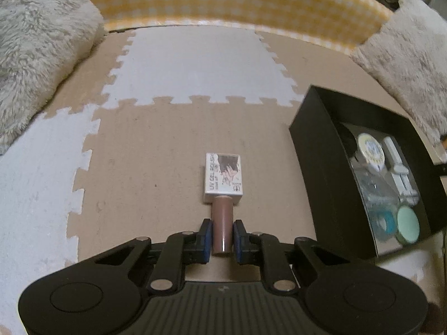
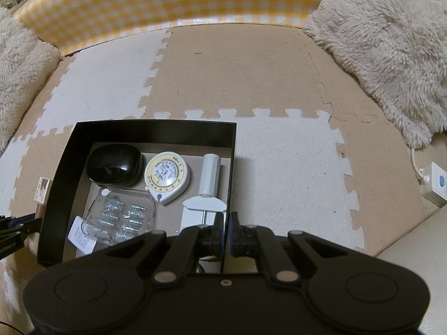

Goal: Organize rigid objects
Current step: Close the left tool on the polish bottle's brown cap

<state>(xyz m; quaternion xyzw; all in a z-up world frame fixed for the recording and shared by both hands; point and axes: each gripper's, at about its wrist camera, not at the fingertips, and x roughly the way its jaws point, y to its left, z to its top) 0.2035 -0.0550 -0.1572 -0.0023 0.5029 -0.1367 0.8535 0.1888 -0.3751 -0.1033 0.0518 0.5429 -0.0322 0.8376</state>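
The left hand-held gripper (image 1: 222, 236) is clamped on the brown cap of the gel polish bottle (image 1: 222, 192), which lies on the floor mat (image 1: 156, 150) pointing to twelve o'clock. The pick-up is in hand; next comes a lift toward the black box (image 1: 315, 150) at three o'clock. The right hand-held gripper (image 2: 226, 234), angled steeply down, pinches the box's right wall.

Floor (image 1: 156, 145): interlocking foam mat tiles, tan and white, jigsaw edges. Gel polish bottle (image 1: 222, 192) lies flat on a tan tile, straight ahead of the left tongs (image 1: 222, 237), brown cap toward them. Black box (image 2: 67, 167) sits on the mat, to the right of the left tongs, its near-right wall at the right tongs (image 2: 226, 231). Fluffy cream rugs (image 2: 391, 55) at far left and far right. White switch unit (image 2: 435, 187) with cord, right of right tongs.
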